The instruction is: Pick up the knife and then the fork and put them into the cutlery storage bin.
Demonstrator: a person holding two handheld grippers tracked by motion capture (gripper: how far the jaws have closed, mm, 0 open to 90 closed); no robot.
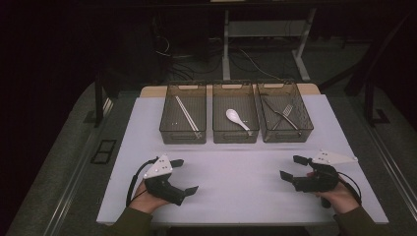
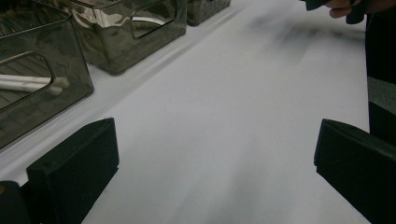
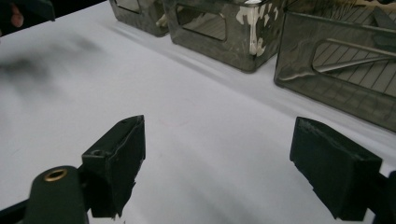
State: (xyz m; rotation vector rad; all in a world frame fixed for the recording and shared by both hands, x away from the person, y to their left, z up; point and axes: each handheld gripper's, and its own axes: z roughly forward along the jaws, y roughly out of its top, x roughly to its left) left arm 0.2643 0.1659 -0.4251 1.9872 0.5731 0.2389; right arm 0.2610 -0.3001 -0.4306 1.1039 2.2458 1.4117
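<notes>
1. The desk (image 1: 236, 182) has a plain white top, wider at the near edge than at the far edge in the high view.
2. Three smoky see-through bins stand directly on it in a row along the far edge, close side by side.
3. The left bin (image 1: 169, 125) sits toward the far left corner, the middle bin (image 1: 235, 135) at the centre, the right bin (image 1: 305, 125) toward the far right corner.
4. A tan board (image 1: 147, 91) shows at the far edge behind the bins.

Dark room, white table (image 1: 236, 191)
</notes>
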